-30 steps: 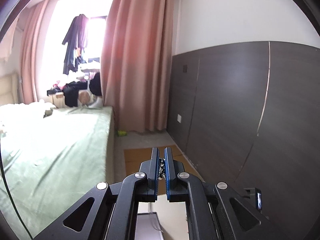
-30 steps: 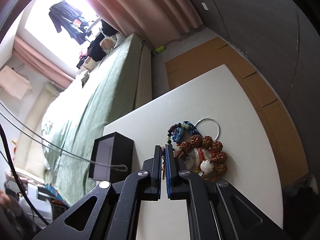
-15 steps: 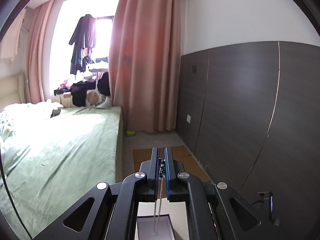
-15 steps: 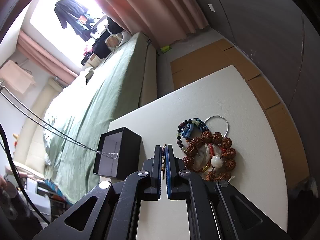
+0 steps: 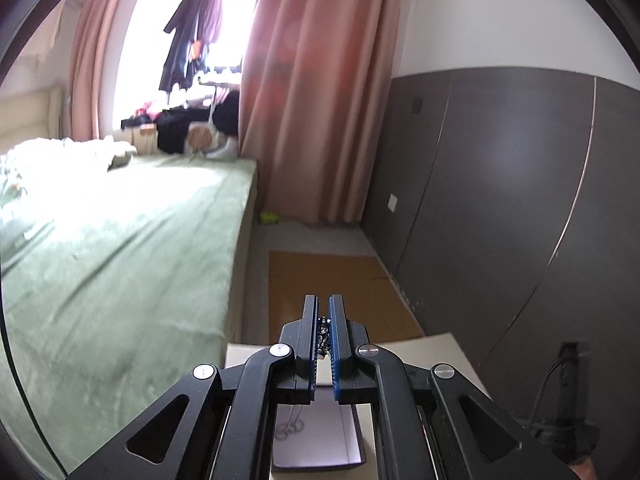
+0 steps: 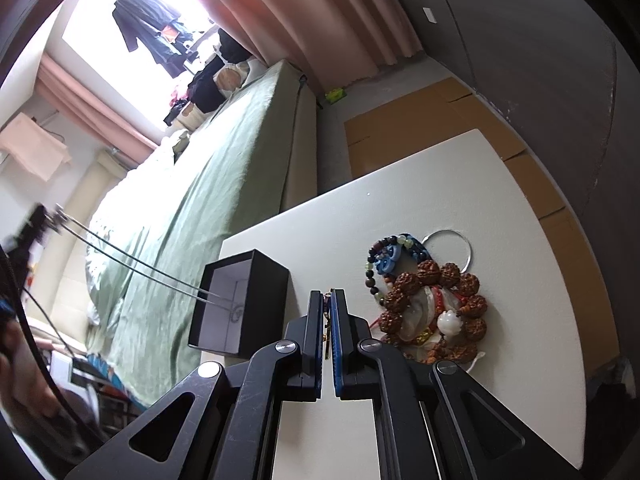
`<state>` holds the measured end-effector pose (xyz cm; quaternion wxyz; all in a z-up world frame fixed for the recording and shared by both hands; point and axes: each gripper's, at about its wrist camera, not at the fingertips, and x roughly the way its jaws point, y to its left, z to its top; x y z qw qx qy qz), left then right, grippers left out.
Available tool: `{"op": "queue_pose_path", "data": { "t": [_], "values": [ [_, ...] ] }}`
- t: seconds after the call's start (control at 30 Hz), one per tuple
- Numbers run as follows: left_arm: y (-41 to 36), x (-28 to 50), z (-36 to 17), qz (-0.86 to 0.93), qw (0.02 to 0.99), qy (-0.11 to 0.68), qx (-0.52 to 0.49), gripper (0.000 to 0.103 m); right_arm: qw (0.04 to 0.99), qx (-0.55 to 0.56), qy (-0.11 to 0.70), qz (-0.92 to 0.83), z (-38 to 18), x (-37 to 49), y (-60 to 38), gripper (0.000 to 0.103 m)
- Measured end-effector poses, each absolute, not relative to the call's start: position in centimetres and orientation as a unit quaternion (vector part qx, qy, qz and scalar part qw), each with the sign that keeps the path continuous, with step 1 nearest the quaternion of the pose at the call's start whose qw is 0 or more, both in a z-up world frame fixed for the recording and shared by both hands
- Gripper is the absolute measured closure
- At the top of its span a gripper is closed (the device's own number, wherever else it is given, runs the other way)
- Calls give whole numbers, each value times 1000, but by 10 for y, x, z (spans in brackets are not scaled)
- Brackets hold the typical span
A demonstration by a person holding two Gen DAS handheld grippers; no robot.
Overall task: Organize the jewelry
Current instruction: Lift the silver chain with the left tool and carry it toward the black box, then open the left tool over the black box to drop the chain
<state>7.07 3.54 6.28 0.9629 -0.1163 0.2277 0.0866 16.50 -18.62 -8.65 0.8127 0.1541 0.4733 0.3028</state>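
My left gripper is shut on a silver chain whose links show between its pads. The chain hangs down into an open black box with a pale lining, and its lower end lies coiled on the box floor. In the right wrist view the same box stands on a white table, and two chain strands slant into it from the upper left. My right gripper is shut just right of the box, above the table. A thin gold sliver shows between its pads; I cannot tell what it is.
A jewelry pile lies right of my right gripper: a brown bead bracelet, blue and green beads, a silver bangle. A green-covered bed runs along the left, beyond the table's edge. Brown cardboard covers the floor by a dark wall panel.
My left gripper has sunk toward the table with the chain. The chain's lower end has gone down into the black box and now coils on its floor. The right gripper has barely moved.
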Motion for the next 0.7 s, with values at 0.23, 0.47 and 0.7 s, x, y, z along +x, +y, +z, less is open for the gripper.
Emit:
{"op": "queue_pose_path", "data": {
  "t": [0.23, 0.47, 0.7],
  "values": [
    [45, 88, 23, 80, 949, 271, -143, 99, 817, 161, 462, 306, -85, 159, -181, 98],
    [48, 99, -15, 60, 931, 323, -162, 99, 820, 168, 444, 319, -82, 158, -163, 98],
    [60, 113, -33, 65, 906, 374, -187, 86, 824, 165, 432, 327, -81, 157, -145, 98]
  ]
}}
